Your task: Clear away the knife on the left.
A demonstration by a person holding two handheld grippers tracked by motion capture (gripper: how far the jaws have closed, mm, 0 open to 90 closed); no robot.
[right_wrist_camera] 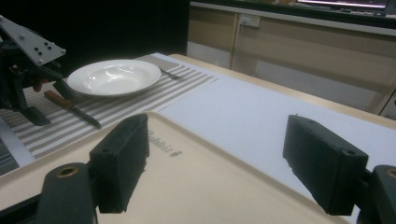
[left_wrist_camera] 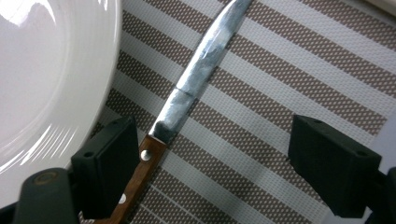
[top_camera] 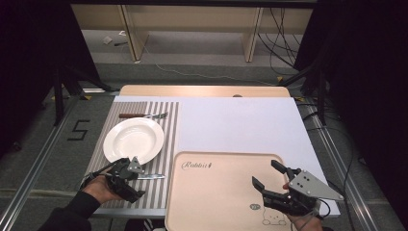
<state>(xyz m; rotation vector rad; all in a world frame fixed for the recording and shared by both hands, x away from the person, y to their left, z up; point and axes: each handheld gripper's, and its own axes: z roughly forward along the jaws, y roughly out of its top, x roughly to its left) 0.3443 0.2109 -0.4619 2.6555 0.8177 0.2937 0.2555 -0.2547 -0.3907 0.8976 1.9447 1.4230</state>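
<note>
Right tongs (top_camera: 267, 174): wide, holding nothing, over the near right part of the tray (top_camera: 207, 202).
Tray: beige, bare, at the near edge of the desk (top_camera: 240, 120), in the middle.
Left tongs (top_camera: 126, 169): wide, holding nothing, low over the knife (left_wrist_camera: 187, 93) near the near left corner of the desk.
Knife: flat on the striped mat (left_wrist_camera: 280, 70), between the open jaws, just beside the near rim of the plate (top_camera: 132, 139). Wooden handle (left_wrist_camera: 140, 172) close against one jaw, shiny blade pointing away.
Knife, how to hold: likely light and stiff. Blade looks smooth and slippery, so better to grab the wooden handle, near where it meets the blade. Lies very flat, so jaws must go right down to the mat.
Plate: white, bare, on the mat at the left side of the desk. Probably breaks easily, so no bumping.
Far knife (top_camera: 143, 115): on the mat past the plate, by the far left corner.
</note>
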